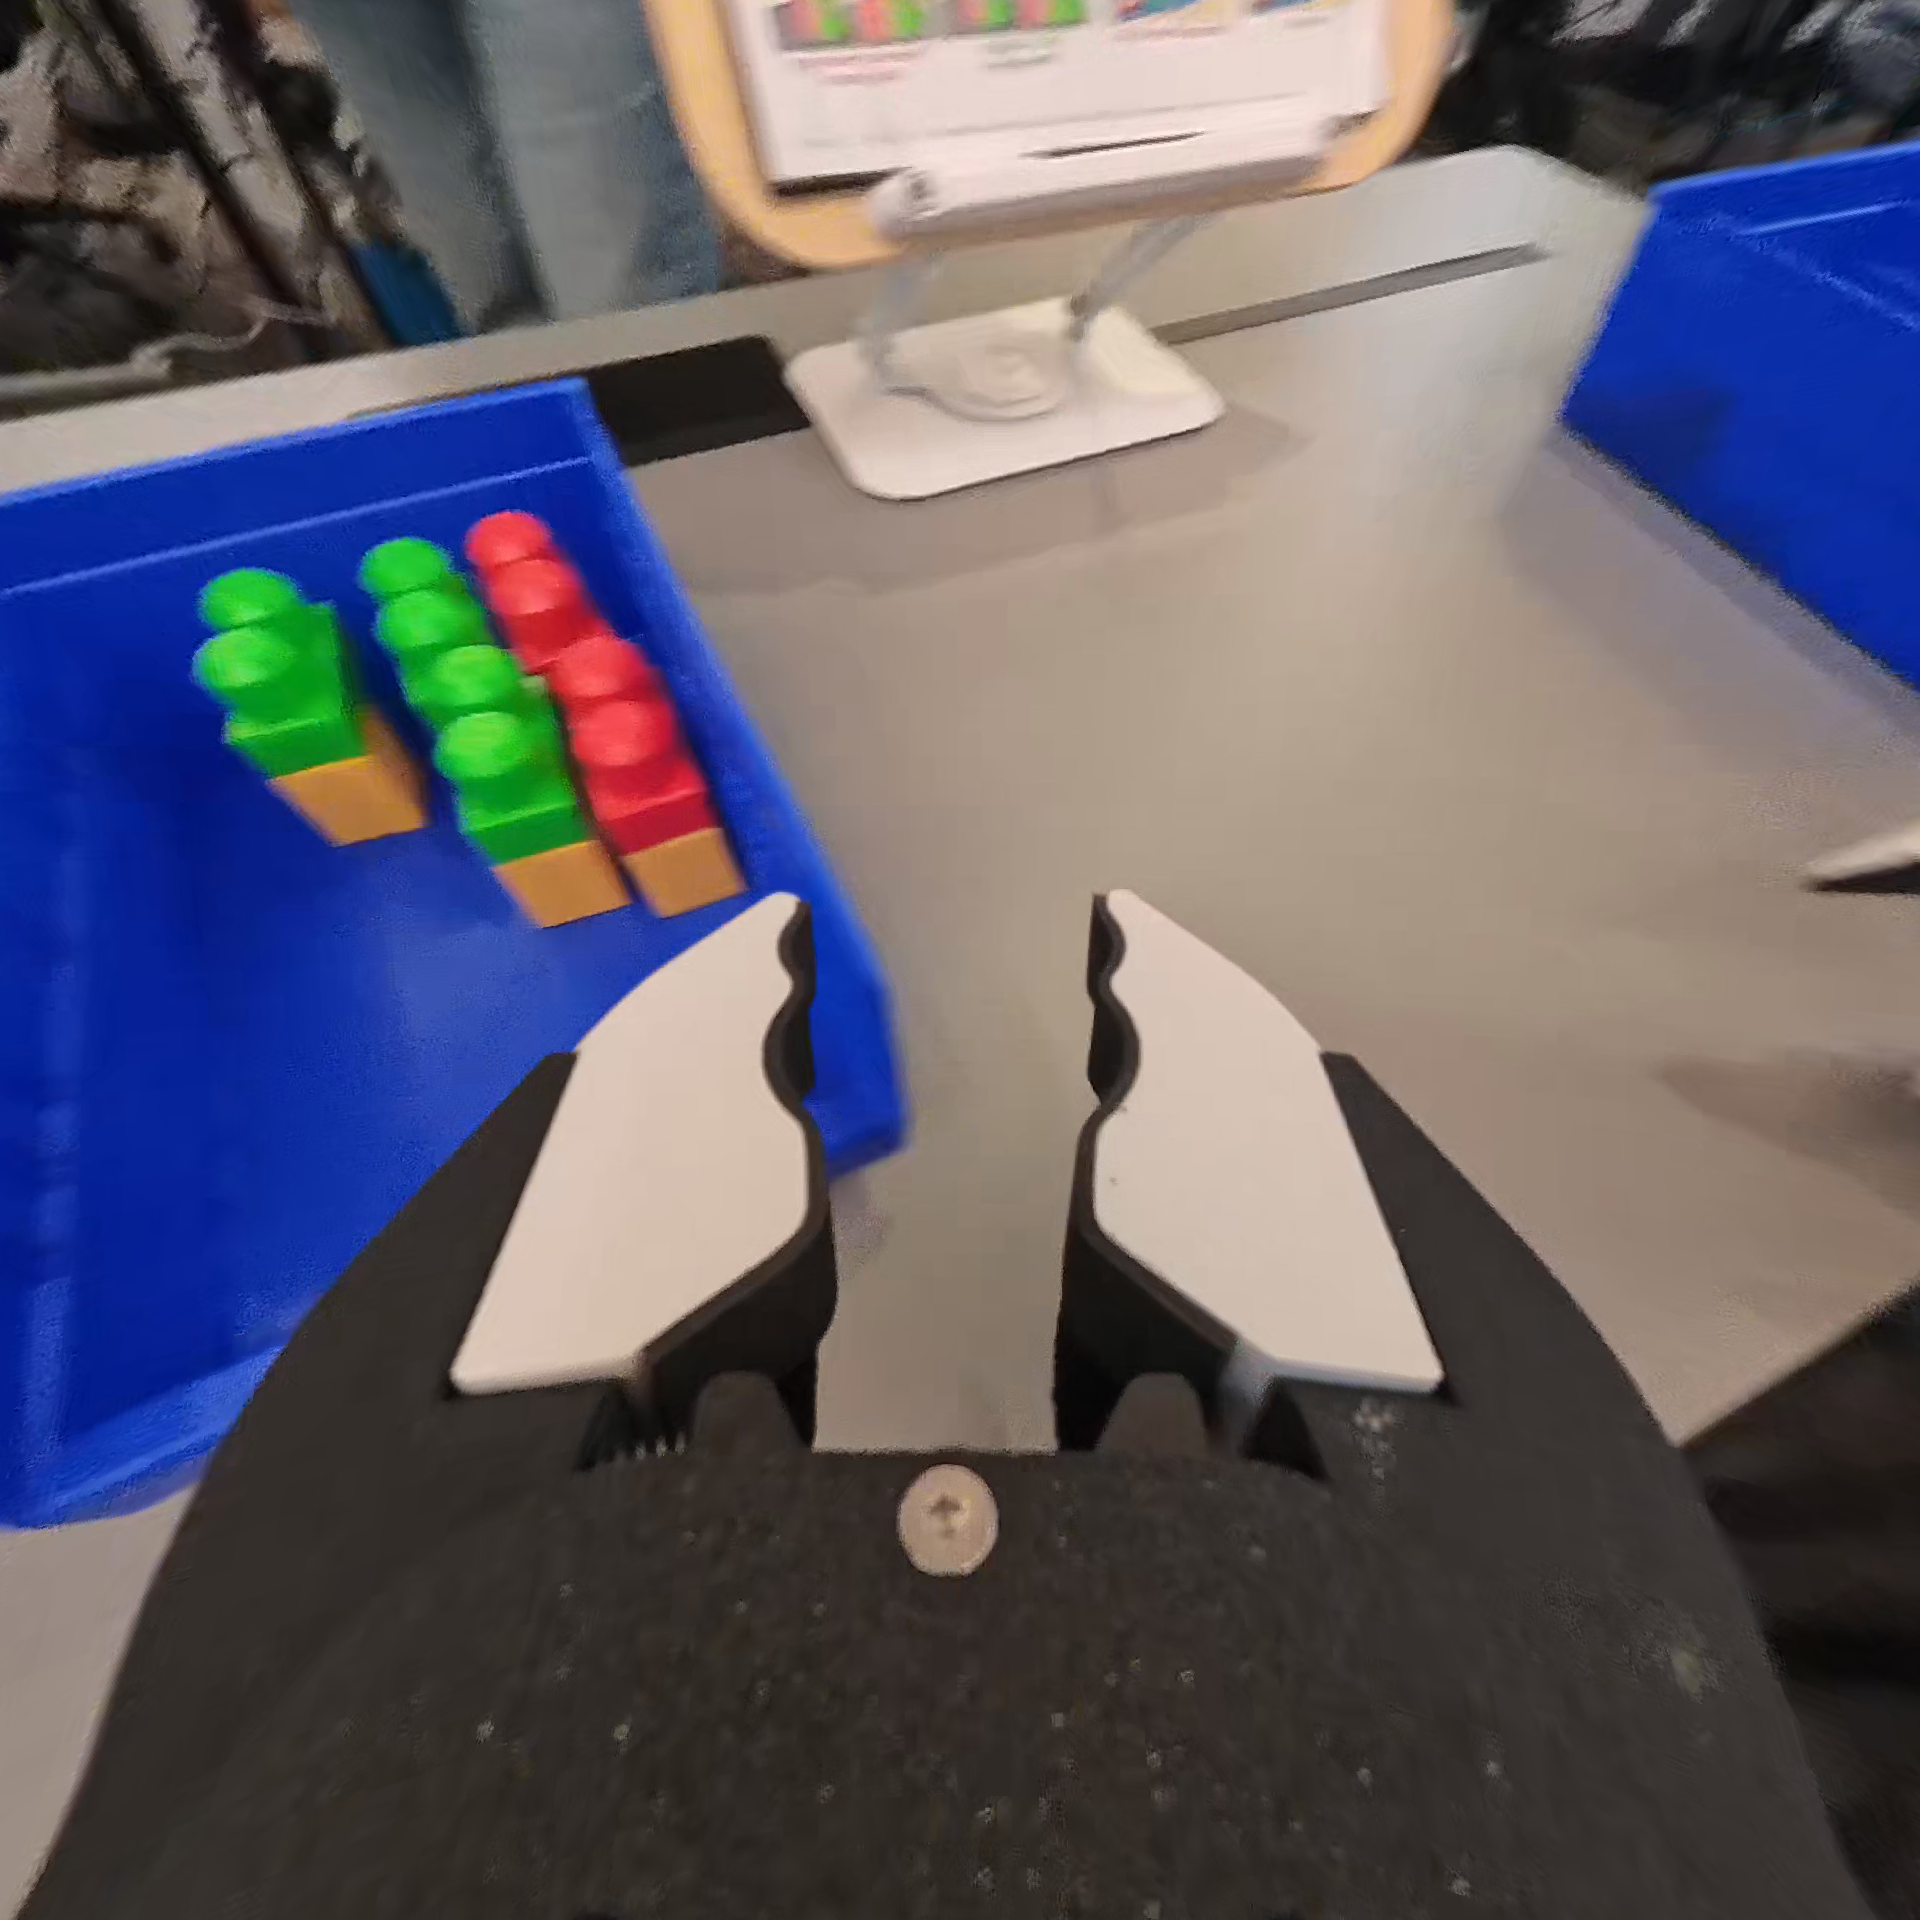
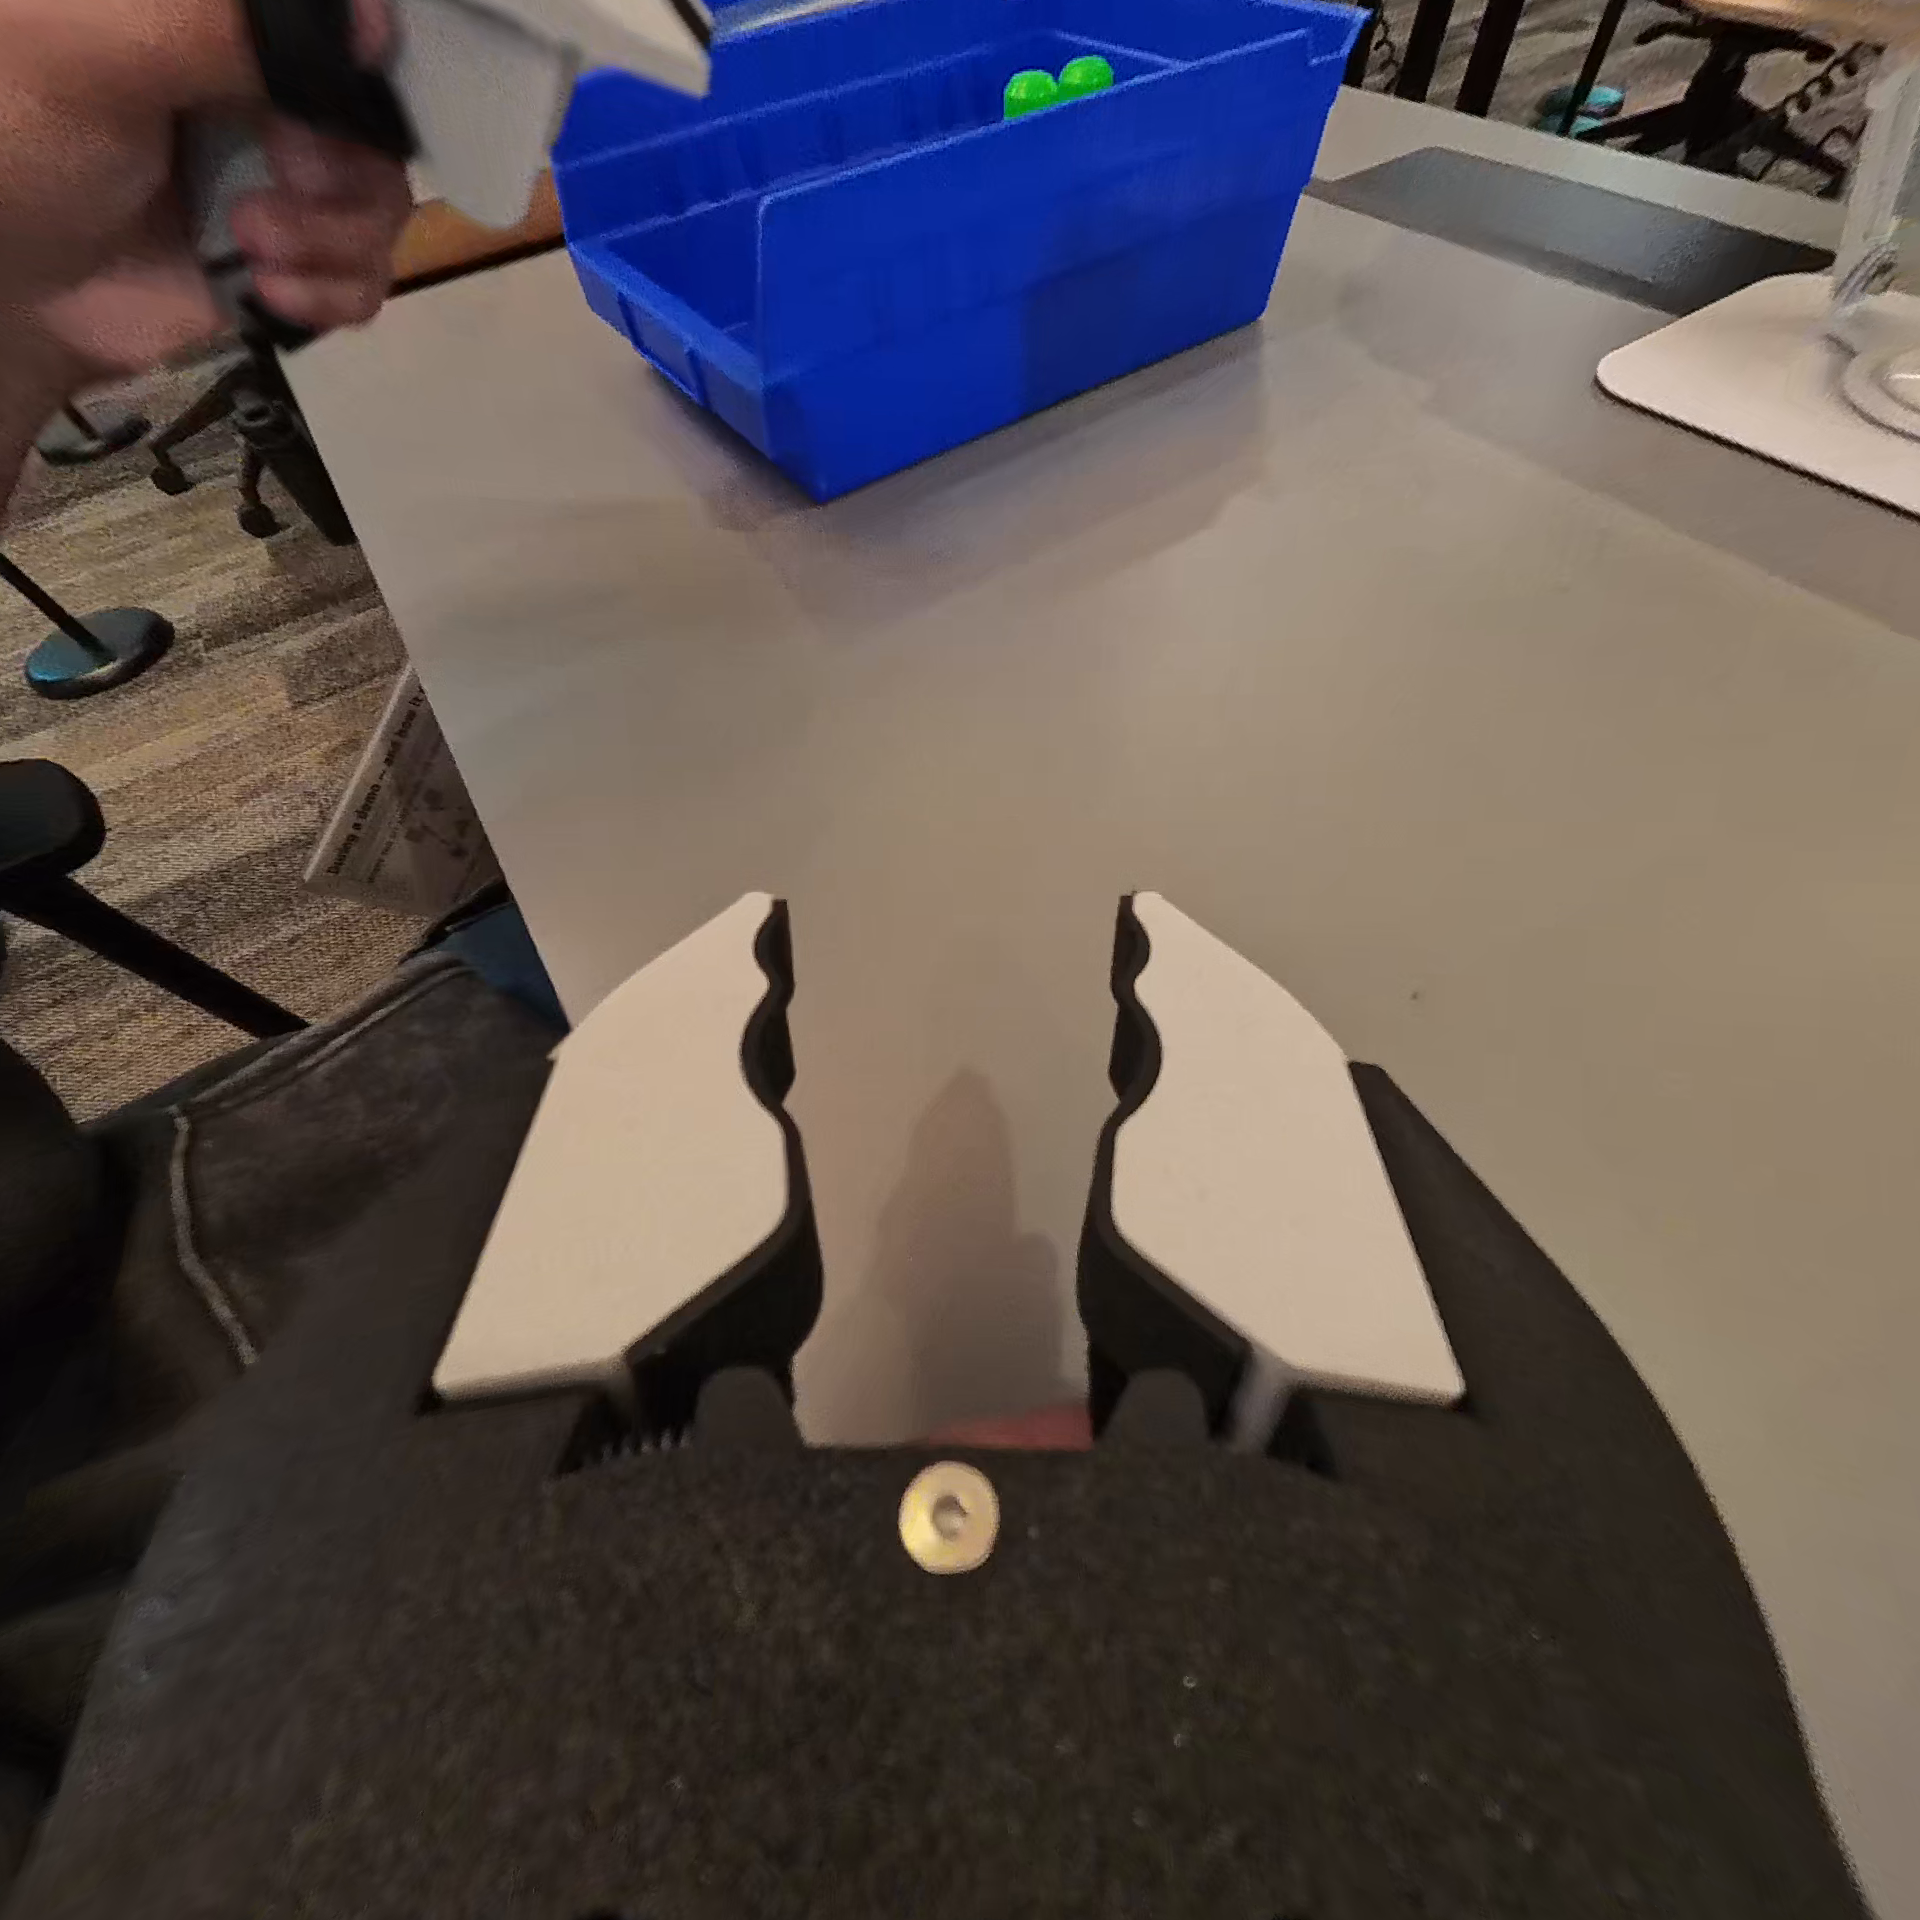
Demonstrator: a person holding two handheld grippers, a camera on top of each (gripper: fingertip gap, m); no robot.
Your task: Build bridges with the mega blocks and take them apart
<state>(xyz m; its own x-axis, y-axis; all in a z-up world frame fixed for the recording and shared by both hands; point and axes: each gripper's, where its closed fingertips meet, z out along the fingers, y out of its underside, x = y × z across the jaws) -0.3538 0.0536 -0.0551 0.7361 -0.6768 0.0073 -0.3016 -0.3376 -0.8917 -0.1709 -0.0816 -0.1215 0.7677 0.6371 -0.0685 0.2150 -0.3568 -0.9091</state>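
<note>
In the left wrist view a blue bin (image 1: 717, 665) at the left holds block stacks: a short green block on an orange one (image 1: 286, 686), a long green block on orange (image 1: 478, 717), and red blocks on orange (image 1: 613, 717). My left gripper (image 1: 948, 914) is open and empty, above the grey table just right of the bin's near corner. In the right wrist view my right gripper (image 2: 951, 909) is open and empty over bare table. The same blue bin (image 2: 935, 270) stands ahead, with green studs (image 2: 1055, 83) showing. The left gripper (image 2: 499, 114), held by a hand, hovers at the upper left.
A white stand base (image 1: 1003, 405) carrying a framed picture sheet (image 1: 1049, 94) stands at the table's back. A second blue bin (image 1: 1766, 384) is at the right. The table's left edge (image 2: 416, 623) drops to carpet, with chair legs beyond. Left tips to right tips: about 25 cm.
</note>
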